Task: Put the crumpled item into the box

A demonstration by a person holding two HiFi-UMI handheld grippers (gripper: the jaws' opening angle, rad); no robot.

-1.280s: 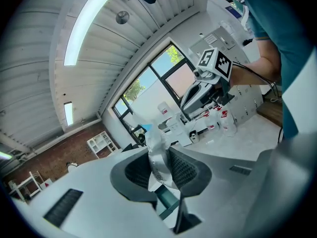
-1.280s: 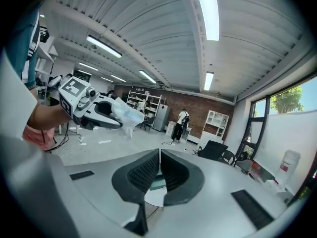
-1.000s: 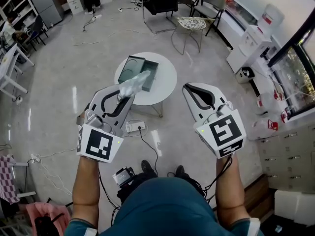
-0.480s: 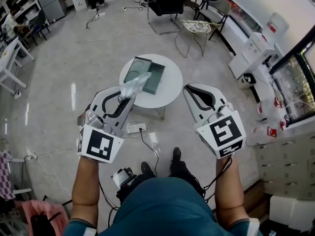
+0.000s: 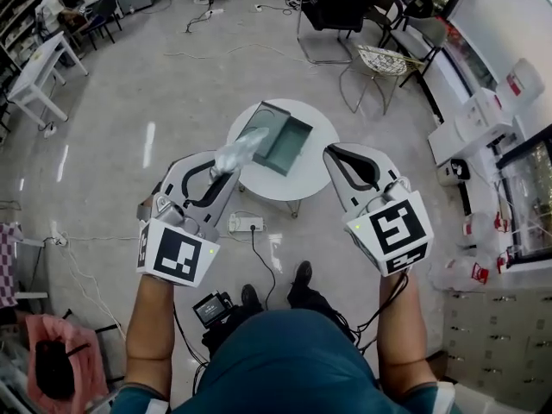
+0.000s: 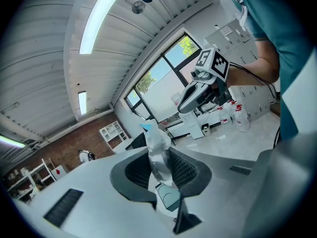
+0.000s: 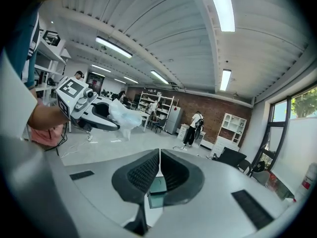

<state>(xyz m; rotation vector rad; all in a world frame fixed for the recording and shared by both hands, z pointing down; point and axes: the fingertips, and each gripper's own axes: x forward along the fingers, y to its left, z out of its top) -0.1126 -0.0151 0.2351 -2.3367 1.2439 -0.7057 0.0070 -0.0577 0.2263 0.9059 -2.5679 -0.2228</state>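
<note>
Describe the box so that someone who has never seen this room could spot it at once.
In the middle of the open floor stands a round white table, near a black chair and a wire chair. The box lies on it: a flat, dark green rectangle, open on top. It is the only thing on the table.

No word, number or brand can be read anywhere. The left tongs (image 5: 217, 164) and right tongs (image 5: 338, 157) carry only black-and-white square marker patterns, no letters. The red labels on the white containers (image 5: 477, 270) at the right are too small to read.
</note>
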